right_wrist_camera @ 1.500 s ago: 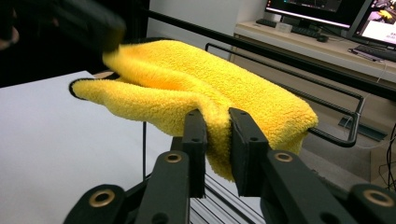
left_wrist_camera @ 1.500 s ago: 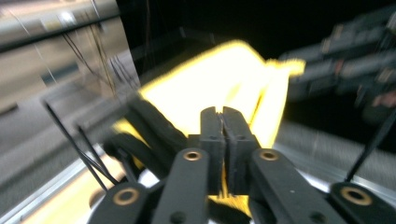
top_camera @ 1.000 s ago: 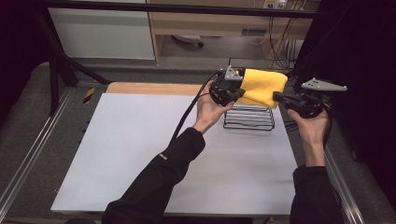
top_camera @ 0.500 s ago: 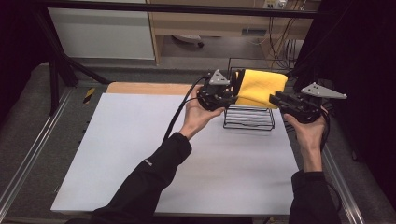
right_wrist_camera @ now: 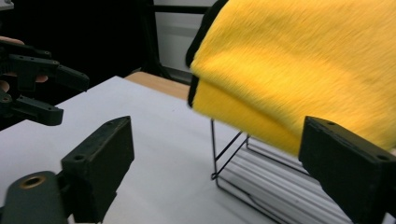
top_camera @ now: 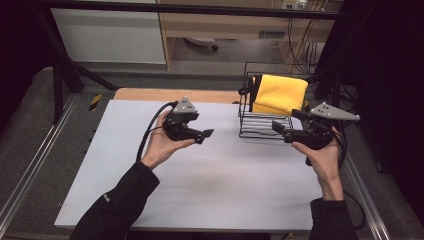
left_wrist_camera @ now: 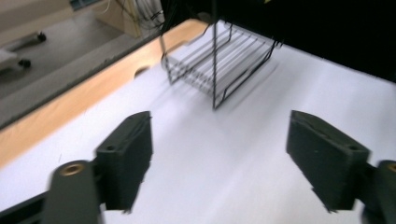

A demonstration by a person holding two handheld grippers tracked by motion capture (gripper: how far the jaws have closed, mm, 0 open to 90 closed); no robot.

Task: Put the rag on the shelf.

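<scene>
White laminate covers the tabletop (top_camera: 210, 200), and working across it from left to right, the left hand-held gripper (top_camera: 206, 134) comes first: it hangs above the bare middle of the surface, well apart from the wire rack (top_camera: 260, 125), its jaws having just been opening and now standing wide with nothing between them. In the left gripper view the rack (left_wrist_camera: 219, 60) lies ahead, clear of both pads. Next comes the yellow cloth (top_camera: 279, 94), folded and draped over the top of the rack at the far right part of the tabletop. Last is the right hand-held gripper (top_camera: 278, 127), just beside the rack's near corner; its jaws have also just been opening and are wide, empty, with the cloth (right_wrist_camera: 299, 70) looming close in front of them.

Risks, as I judge them: the cloth sits high on a light wire frame, so a nudge from the right gripper could tip the rack or drag the cloth off its top. A trailing cable could snag a wire as well. The cloth overhangs the near side, so it may slide under its own weight.

Smooth and pale, the surface has a wooden strip (top_camera: 200, 95) along its far edge. Beyond it are grey floor, a light cabinet (top_camera: 110, 35), and hanging cables (top_camera: 300, 50) in a dim room.
</scene>
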